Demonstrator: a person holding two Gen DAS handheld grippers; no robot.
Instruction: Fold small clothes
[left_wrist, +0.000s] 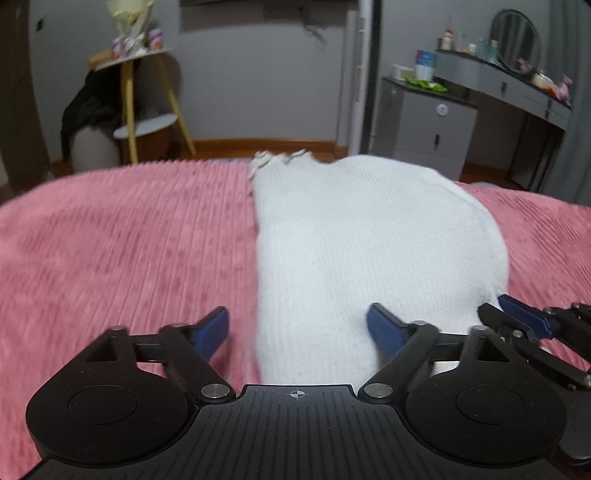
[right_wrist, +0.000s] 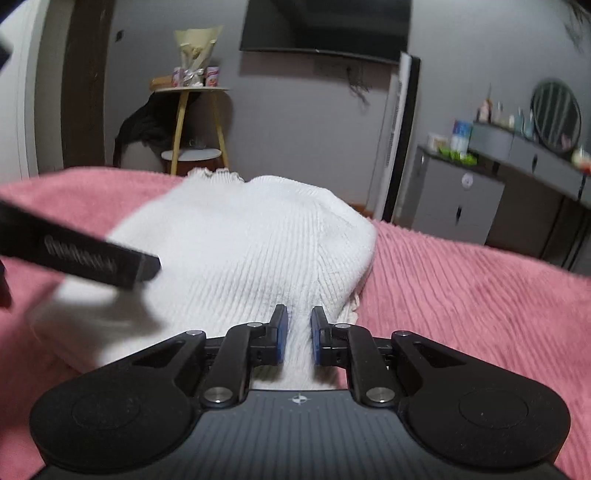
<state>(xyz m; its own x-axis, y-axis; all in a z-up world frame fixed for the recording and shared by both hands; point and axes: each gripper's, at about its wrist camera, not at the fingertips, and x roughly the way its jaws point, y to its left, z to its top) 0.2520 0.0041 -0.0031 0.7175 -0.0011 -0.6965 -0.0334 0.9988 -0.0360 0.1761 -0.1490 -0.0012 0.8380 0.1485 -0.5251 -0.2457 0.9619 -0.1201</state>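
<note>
A white ribbed knit garment (left_wrist: 369, 236) lies folded on a pink bedspread (left_wrist: 122, 240), its frilled edge at the far end. My left gripper (left_wrist: 299, 328) is open, its blue fingers spread over the garment's near left edge. My right gripper (right_wrist: 298, 332) is shut on a pinch of the garment (right_wrist: 243, 251) at its near edge. The right gripper also shows at the right edge of the left wrist view (left_wrist: 532, 325). A finger of the left gripper (right_wrist: 96, 262) crosses the left of the right wrist view.
The pink bedspread (right_wrist: 461, 295) spreads to both sides of the garment. Beyond the bed stand a yellow-legged side table (left_wrist: 147, 96), a grey cabinet (left_wrist: 424, 122) and a dressing table with an oval mirror (left_wrist: 517, 40).
</note>
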